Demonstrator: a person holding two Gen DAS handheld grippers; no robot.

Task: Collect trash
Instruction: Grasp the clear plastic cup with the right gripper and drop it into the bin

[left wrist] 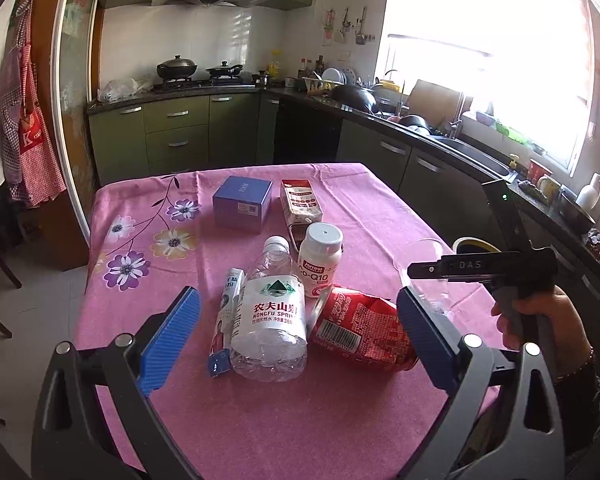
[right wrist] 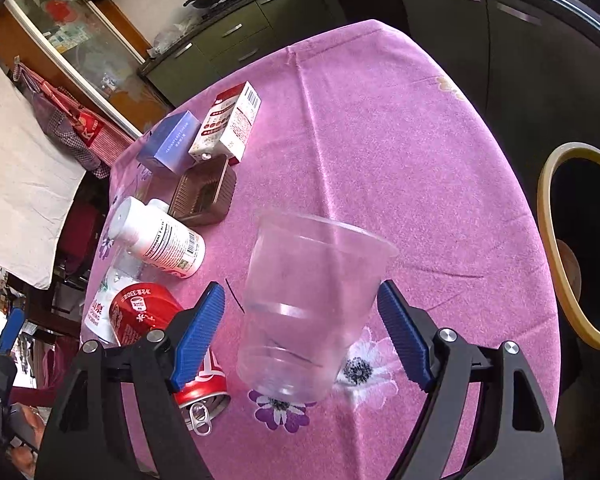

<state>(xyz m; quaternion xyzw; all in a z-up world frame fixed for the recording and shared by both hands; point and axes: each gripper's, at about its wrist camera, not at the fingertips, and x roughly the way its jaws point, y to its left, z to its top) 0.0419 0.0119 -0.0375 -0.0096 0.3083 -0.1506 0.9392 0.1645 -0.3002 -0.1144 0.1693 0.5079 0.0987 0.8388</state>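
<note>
1. Clearly, this is an early pick-up step: trash lies scattered on a table under a pink flowered cloth (left wrist: pixel 340 420), and nothing is in a grasp yet.
2. Seen from the left wrist, the left gripper (left wrist: pixel 298 330) hangs released, its blue pads wide apart, framing a lying clear water bottle (left wrist: pixel 270 320) and a crushed red can (left wrist: pixel 360 332). Neither pad presses on either one.
3. At 12 o'clock from the bottle stands a white supplement bottle (left wrist: pixel 320 264); at 9 o'clock, touching it, lies a small tube (left wrist: pixel 226 320). Farther off, near 11 and 12 o'clock, sit a blue box (left wrist: pixel 242 204) and a red and white carton (left wrist: pixel 300 202).
4. Seen from the right wrist, the right gripper (right wrist: pixel 302 338) is also released. A clear plastic cup (right wrist: pixel 312 304) stands between its pads, with gaps showing on both sides.
5. At 3 o'clock from the cup, off the table edge, gapes a dark bin with a yellow rim (right wrist: pixel 552 240).
6. Judging from this, the next move calls for the right pads to clench gently on the thin cup, then carry it toward the bin; the left should settle on one item, bottle or can, not both.
</note>
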